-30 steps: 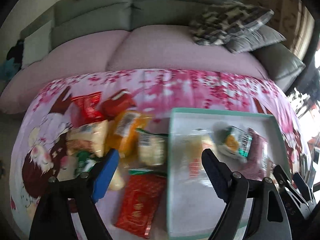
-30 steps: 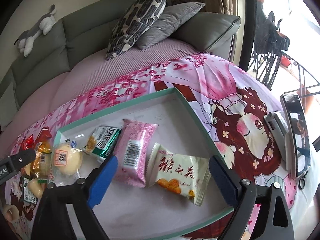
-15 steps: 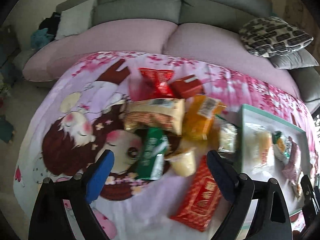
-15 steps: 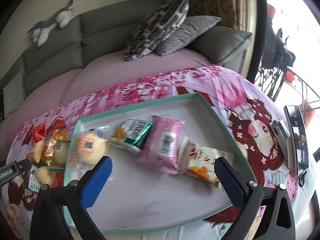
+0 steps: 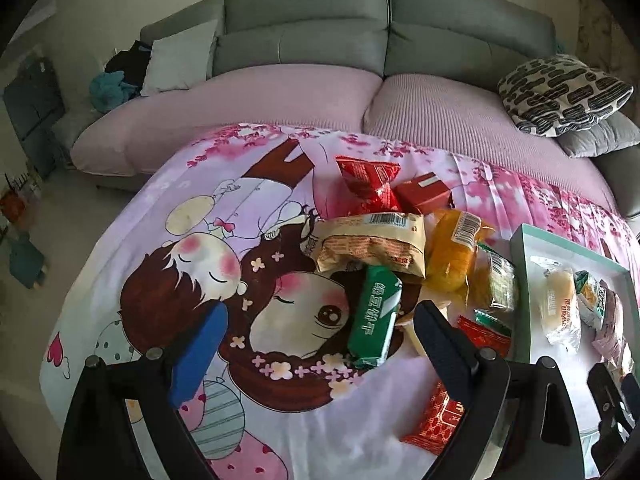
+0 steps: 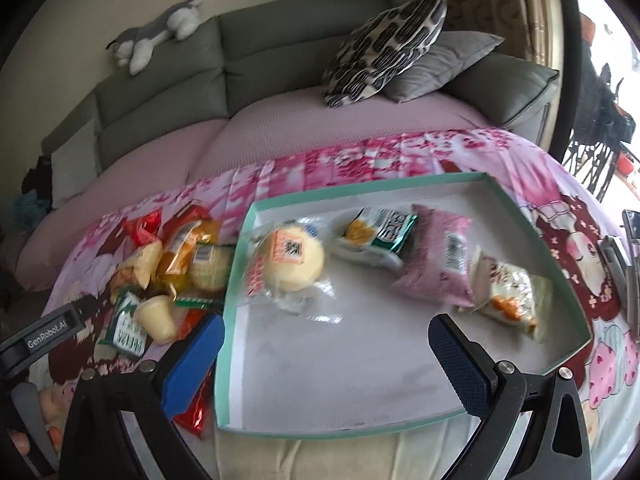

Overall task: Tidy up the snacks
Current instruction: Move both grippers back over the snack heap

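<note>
A teal-rimmed white tray (image 6: 532,236) lies on the cartoon cloth and holds a bun packet (image 6: 290,258), a green-white packet (image 6: 378,236), a pink packet (image 6: 444,260) and a white-orange packet (image 6: 510,298). A pile of loose snacks lies left of the tray: a green packet (image 5: 374,316), a tan bag (image 5: 370,246), an orange packet (image 5: 454,254), a red bag (image 5: 370,186) and a red box (image 5: 424,192). My left gripper (image 5: 316,344) is open and empty above the cloth, near the green packet. My right gripper (image 6: 324,360) is open and empty over the tray's near edge.
A flat red packet (image 5: 438,420) lies by the tray's near left corner (image 5: 520,292). A grey sofa with pink cover (image 5: 280,92) runs behind, with patterned pillows (image 6: 384,48) and a plush toy (image 6: 156,36). A phone and gadget (image 6: 628,256) lie at the right.
The left gripper has swung left, from over the tray to over the cloth beside the snack pile. The right gripper has shifted left along the tray. Both stay open.
</note>
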Demonstrator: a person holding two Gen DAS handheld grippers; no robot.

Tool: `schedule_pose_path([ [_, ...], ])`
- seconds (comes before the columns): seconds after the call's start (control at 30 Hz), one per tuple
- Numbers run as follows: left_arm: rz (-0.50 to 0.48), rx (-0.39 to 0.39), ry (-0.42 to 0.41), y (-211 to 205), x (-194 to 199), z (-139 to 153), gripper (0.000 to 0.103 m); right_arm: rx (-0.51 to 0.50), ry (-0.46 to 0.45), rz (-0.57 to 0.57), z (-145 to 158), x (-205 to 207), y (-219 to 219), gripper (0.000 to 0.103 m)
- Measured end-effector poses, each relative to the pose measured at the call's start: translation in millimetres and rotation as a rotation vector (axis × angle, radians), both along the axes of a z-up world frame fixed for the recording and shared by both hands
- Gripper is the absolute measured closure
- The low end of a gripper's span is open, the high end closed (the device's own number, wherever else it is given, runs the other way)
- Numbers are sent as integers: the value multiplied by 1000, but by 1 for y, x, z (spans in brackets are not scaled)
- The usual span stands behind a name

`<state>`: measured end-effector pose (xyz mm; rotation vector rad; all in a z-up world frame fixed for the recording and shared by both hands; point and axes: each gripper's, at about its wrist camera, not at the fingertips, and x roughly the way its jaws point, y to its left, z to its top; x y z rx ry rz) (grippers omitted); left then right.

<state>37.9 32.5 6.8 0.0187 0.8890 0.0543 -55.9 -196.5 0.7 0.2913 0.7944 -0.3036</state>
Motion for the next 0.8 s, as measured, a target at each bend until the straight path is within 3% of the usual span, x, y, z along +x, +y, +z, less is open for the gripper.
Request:
schedule_pose_path([
  [0.27, 0, -75, 53, 18, 3, -7, 9, 62, 7, 34, -7, 7, 4, 0],
  [0.43, -7, -50, 27, 17, 1, -2, 9, 24, -41, 113, 2, 15, 29, 0],
  [0.73, 86, -100, 94, 48, 10, -8, 9, 1, -2, 250, -2, 38, 87, 1],
  [0.8, 114, -126, 114, 59, 13, -12, 9, -9, 10, 271, -4, 41, 95, 7],
])
